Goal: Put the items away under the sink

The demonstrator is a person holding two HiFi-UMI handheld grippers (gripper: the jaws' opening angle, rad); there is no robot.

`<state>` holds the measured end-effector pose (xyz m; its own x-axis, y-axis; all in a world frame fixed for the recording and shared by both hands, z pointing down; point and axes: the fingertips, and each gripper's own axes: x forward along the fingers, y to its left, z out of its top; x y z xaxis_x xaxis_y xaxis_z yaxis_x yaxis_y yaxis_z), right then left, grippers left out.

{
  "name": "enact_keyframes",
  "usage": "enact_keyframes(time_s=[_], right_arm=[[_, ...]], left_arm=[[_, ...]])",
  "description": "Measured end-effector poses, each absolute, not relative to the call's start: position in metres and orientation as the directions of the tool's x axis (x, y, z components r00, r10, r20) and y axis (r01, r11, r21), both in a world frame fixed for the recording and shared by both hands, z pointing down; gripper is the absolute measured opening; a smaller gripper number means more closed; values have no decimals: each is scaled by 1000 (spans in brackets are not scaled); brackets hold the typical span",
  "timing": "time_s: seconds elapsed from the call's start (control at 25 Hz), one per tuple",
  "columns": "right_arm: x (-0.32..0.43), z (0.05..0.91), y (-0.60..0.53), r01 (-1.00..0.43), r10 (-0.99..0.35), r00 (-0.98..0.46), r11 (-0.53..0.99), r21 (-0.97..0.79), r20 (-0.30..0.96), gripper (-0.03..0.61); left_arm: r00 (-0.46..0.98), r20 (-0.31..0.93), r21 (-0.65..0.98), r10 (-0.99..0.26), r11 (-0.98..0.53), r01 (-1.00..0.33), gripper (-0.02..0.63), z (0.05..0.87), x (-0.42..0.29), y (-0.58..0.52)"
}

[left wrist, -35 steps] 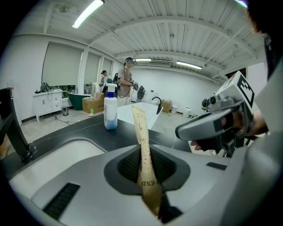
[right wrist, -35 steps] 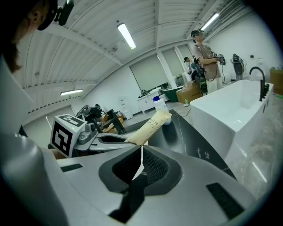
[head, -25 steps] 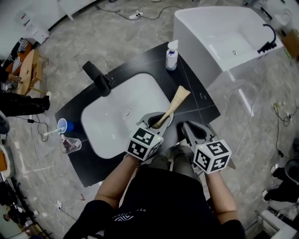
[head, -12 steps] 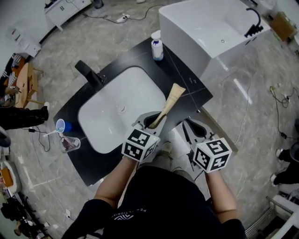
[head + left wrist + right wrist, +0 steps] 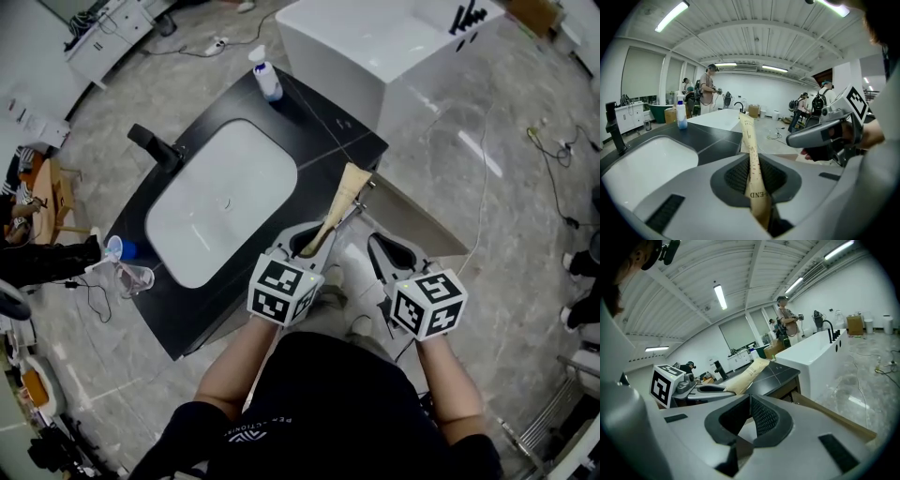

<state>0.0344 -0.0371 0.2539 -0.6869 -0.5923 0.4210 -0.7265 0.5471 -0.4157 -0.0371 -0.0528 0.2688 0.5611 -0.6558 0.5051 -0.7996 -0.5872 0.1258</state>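
Step in hand: transfer to the under-sink cabinet. Left tongs [image 5: 317, 239] pinch the tan tube [image 5: 345, 195] by its lower end. The tube slants up at the bench [image 5: 328, 122] front edge, above the open cabinet door [image 5: 422, 225]. Right tongs [image 5: 749, 404] pressed together, empty. Next, probably: lower the tube below the bench edge into the cabinet, then release.
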Motion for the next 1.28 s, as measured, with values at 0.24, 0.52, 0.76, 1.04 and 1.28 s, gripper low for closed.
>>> enact_keyframes(time_s=[0.24, 0.52, 0.76, 1.04, 1.28], right_arm=[[54, 253, -4, -734, -604, -679, 546, -404, 418, 37], [83, 260, 27, -753, -619, -657, 525, -396, 430, 37], [104, 267, 44, -762, -622, -647, 507, -402, 441, 38], [117, 280, 55, -769, -625, -638, 495, -403, 450, 37], [116, 297, 61, -770, -618, -637, 499, -396, 460, 37]], left_arm=[[592, 496, 139, -635, -616, -776, 44, 271, -6, -18], [622, 494, 161, -608, -639, -752, 44, 282, 27, 14], [640, 496, 174, -587, -656, -735, 44, 292, 53, 35], [656, 478, 169, -583, -672, -721, 44, 305, 65, 51], [652, 481, 207, -587, -646, -735, 43, 327, 55, 60]])
